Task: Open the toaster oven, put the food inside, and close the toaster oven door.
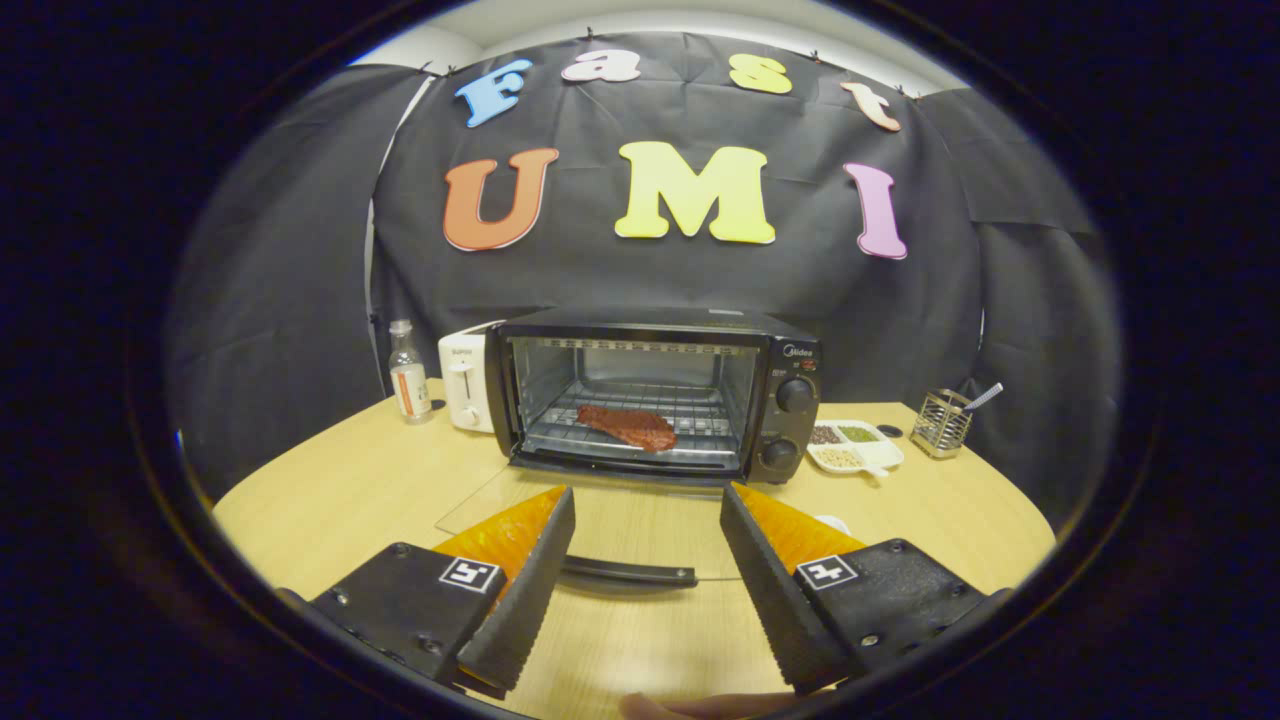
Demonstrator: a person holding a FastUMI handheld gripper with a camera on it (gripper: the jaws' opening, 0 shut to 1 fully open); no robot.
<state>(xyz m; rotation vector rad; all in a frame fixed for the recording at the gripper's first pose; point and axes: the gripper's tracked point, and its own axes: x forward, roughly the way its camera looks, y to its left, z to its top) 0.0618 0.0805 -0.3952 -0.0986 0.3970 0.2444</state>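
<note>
The claw (648, 505) hung low over the wooden desk (330, 500), its two fingers (530, 580) spread wide apart and holding nothing. Each finger showed a ridged black pad on its inner face and an orange panel on its outer side.

Between the fingers, and lower than their tips, lay the toaster oven's glass door (610, 525), folded all the way down and flat just above the desk. Its black handle (628, 572) ran crosswise in the gap between the two fingers, touched by neither.

Beyond the fingertips stood the toaster oven (790, 370) itself, black, with its mouth open. Inside, on the wire rack (700, 415), lay the food (628, 427), a reddish-brown slab that looked like a piece of meat, set toward the front of the rack. Two round knobs (795, 395) sat one above the other on the panel to the right of the opening.

Just beside the oven's left wall stood a white toaster (464, 380), and next to that, a little apart, a small clear bottle (408, 372) with a label. On the oven's right a white divided dish (856, 447) held small heaps of different grains or beans, and farther right a wire-mesh holder (940, 422) carried a utensil that poked up at an angle.

At the very near edge, below the fingers, the tip of a person's finger (700, 706) peeked in.
</note>
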